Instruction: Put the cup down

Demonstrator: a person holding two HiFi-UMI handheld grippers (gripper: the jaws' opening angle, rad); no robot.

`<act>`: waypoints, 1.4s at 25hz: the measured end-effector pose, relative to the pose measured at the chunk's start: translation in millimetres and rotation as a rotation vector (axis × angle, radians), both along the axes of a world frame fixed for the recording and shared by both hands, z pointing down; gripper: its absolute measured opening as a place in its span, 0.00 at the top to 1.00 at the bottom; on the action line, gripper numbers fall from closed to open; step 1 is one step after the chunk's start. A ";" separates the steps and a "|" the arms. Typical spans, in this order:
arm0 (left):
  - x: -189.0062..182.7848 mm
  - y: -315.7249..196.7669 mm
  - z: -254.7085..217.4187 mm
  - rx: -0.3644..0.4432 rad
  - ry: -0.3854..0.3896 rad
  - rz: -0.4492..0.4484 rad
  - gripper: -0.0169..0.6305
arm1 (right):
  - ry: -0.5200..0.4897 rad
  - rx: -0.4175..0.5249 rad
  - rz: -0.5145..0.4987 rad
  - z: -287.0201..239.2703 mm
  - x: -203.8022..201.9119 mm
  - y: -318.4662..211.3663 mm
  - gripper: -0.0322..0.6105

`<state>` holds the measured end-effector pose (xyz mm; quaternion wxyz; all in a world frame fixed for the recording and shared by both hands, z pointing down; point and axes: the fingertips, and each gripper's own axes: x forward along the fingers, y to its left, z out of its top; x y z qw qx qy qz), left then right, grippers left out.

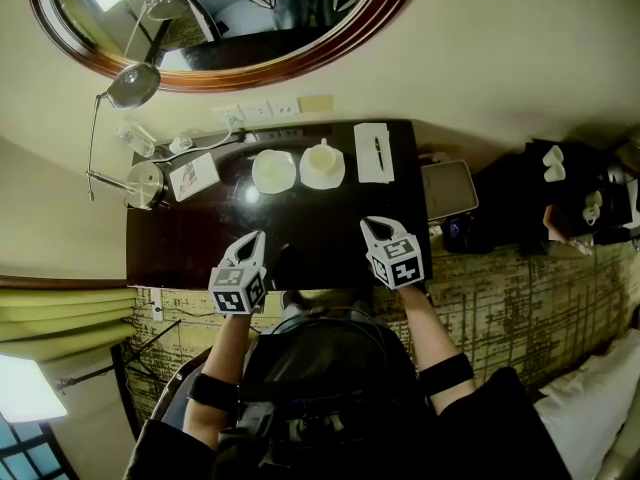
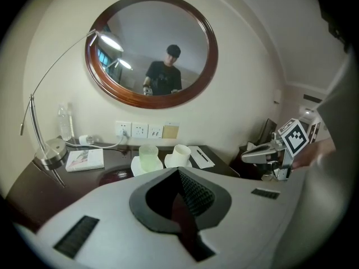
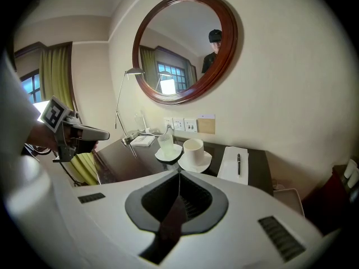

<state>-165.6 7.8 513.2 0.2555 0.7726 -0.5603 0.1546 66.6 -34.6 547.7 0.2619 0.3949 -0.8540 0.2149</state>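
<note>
On the dark desk (image 1: 200,248) near the wall stand two cups, each on a white saucer. The left one is a pale green glass cup (image 1: 273,169) (image 2: 148,155) (image 3: 165,141). The right one is a white cup (image 1: 322,162) (image 2: 180,153) (image 3: 193,148). My left gripper (image 1: 256,238) (image 2: 178,174) hovers over the desk's near edge, shut with nothing in it. At the same distance from the cups is my right gripper (image 1: 372,226) (image 3: 179,179), shut and empty. Each gripper also shows in the other's view: the left gripper (image 3: 84,132) and the right gripper (image 2: 263,153).
A white notepad with a pen (image 1: 374,152) lies right of the cups. A booklet (image 1: 194,176), a desk lamp (image 1: 145,183) and a water bottle (image 1: 135,138) fill the desk's left end. A round mirror (image 1: 230,28) and wall sockets (image 1: 258,111) sit behind. A grey tray (image 1: 448,188) lies off the desk's right end.
</note>
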 end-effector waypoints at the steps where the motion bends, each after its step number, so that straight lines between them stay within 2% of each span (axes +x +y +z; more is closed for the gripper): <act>1: 0.9 0.6 0.8 0.001 -0.010 0.005 0.97 | 0.001 -0.006 0.000 1.8 1.1 1.3 0.92; 4: 6.2 2.3 1.3 0.002 -0.034 0.033 0.97 | 0.004 0.003 -0.002 -0.2 2.4 1.2 0.92; 11: 9.9 0.6 -0.2 0.007 -0.034 0.041 0.97 | 0.002 -0.002 -0.005 0.9 1.4 2.9 0.92; 15: 16.6 4.7 2.7 -0.016 -0.034 0.067 0.97 | 0.005 -0.008 0.001 6.2 2.8 3.3 0.91; 28: 31.6 -0.5 10.1 -0.012 -0.018 0.052 0.97 | 0.022 -0.026 -0.063 17.5 6.6 -0.1 0.91; 30: 36.8 -3.9 12.4 -0.021 -0.035 0.052 0.97 | 0.024 -0.031 -0.068 18.1 9.1 -0.7 0.91; 31: 41.2 -6.1 14.7 -0.033 -0.046 0.062 0.94 | 0.024 -0.031 -0.069 17.1 10.4 -1.0 0.91; 34: 60.5 -19.2 21.2 -0.073 -0.068 0.123 0.69 | 0.024 -0.027 -0.067 14.5 14.1 -1.3 0.91; 35: 68.3 -26.3 22.5 -0.081 -0.083 0.154 0.65 | 0.029 -0.032 -0.066 19.2 17.1 0.0 0.91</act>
